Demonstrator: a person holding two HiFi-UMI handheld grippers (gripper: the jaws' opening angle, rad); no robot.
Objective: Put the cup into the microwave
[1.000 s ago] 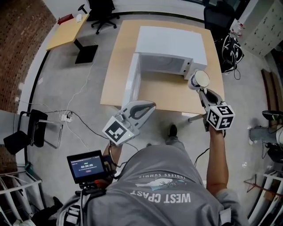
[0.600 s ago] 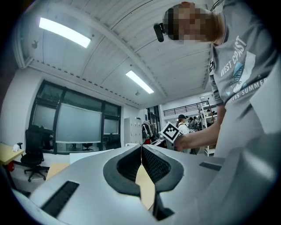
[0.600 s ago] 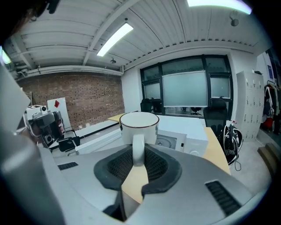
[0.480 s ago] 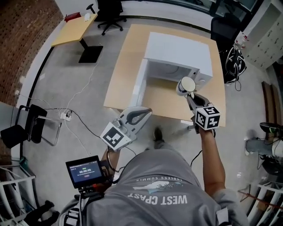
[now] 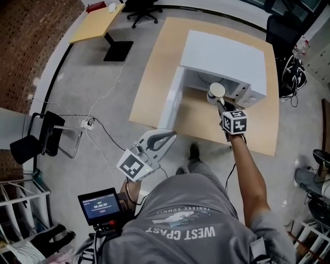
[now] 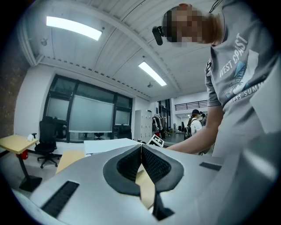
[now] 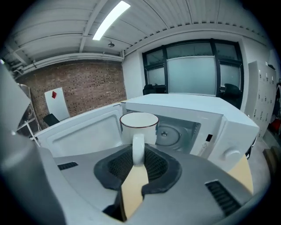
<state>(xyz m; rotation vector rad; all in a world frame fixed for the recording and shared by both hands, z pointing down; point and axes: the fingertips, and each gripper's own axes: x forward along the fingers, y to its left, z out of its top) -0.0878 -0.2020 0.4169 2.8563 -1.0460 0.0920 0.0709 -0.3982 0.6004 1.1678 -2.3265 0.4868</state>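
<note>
A white cup with a dark rim hangs upright by its handle in my right gripper, whose jaws are shut on that handle. In the head view the cup is at the mouth of the white microwave, whose door stands swung open to the left. The right gripper view looks into the cavity, with the turntable hub behind the cup. My left gripper is held low over the floor, short of the table, its jaws shut with nothing between them.
The microwave stands on a light wooden table. A second desk and an office chair are at the back left. Cables trail over the grey floor. A small screen hangs at the person's left side.
My right gripper has carried the cup forward and down, from the table's right side to the microwave's opening. The left gripper has shifted only a little.
</note>
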